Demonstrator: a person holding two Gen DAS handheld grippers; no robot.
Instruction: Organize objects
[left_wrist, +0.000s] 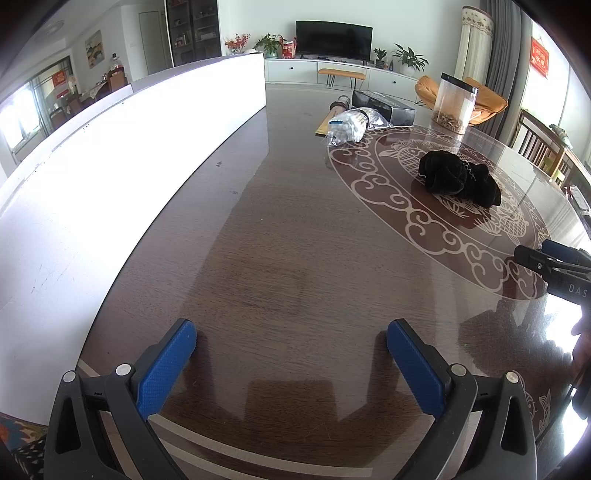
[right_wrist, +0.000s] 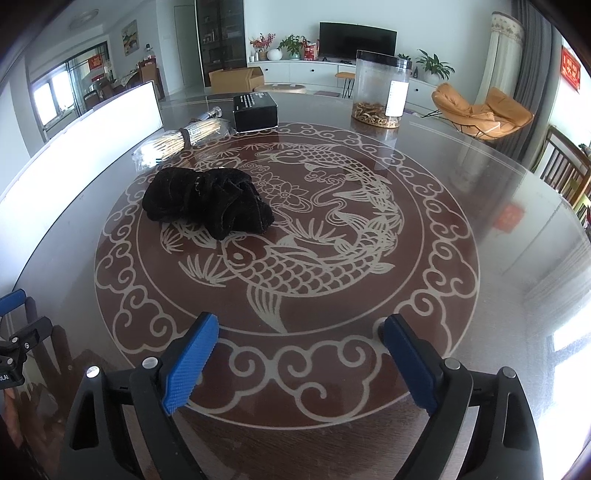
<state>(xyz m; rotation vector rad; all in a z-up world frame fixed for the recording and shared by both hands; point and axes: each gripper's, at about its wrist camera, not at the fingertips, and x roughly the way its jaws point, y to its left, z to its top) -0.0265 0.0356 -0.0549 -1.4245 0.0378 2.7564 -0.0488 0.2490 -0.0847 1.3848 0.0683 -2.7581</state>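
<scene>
A crumpled black cloth (right_wrist: 208, 201) lies on the round glass turntable (right_wrist: 424, 258) with its fish pattern, left of centre; the left wrist view shows the black cloth (left_wrist: 460, 177) at its far right. My right gripper (right_wrist: 301, 332) stands open over the turntable's near rim, nothing between its blue pads, well short of the cloth. Over bare dark wood my left gripper (left_wrist: 291, 338) is open and empty too. Beyond the cloth lie a bagged bundle of sticks (right_wrist: 177, 142), a black box (right_wrist: 255, 112) and a clear jar (right_wrist: 382, 90) with a black lid.
A tall white board (left_wrist: 122, 155) stands along the table's left side. The dark wooden table (left_wrist: 277, 240) spreads wide in front of my left gripper. Wooden chairs (right_wrist: 569, 173) stand at the right edge. A living room with a television (left_wrist: 333, 38) lies beyond.
</scene>
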